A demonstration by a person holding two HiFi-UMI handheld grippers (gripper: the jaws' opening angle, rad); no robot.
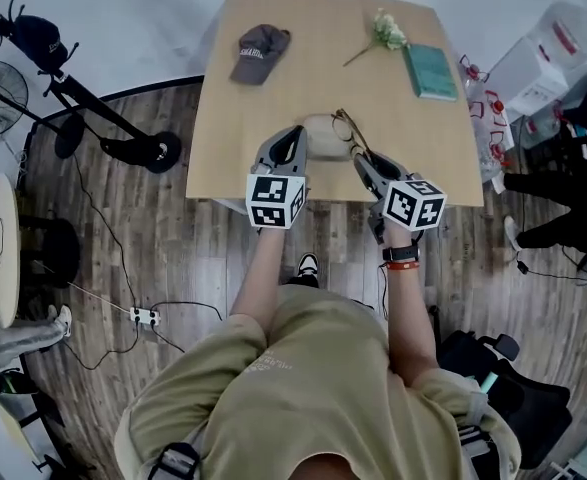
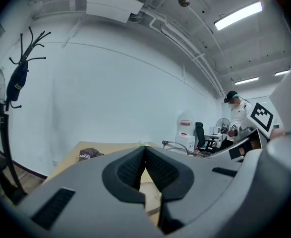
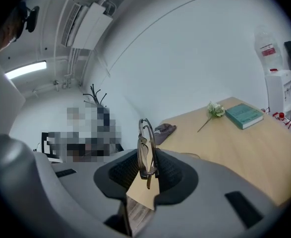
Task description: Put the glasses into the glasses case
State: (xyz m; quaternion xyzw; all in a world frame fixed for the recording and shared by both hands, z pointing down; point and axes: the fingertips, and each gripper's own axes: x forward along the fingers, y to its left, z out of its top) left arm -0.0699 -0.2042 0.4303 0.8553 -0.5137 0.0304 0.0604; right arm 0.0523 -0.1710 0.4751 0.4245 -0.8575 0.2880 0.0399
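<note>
**A:** Why does your right gripper point(image 3: 146, 166) clamp its jaws on the glasses point(image 3: 145, 142), upright?

**B:** Likely to slot them into the case point(image 1: 321, 140) on the desk point(image 1: 273, 83); your left gripper point(image 2: 145, 150), jaws together, sits beside it.

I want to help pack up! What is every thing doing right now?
Brown-rimmed glasses: pinched upright in right tongs.
Beige oval glasses case: on the wooden table, looks closed.
Left tongs: shut, beside the case.
Teal hardcover book: closed, lying flat.
</note>
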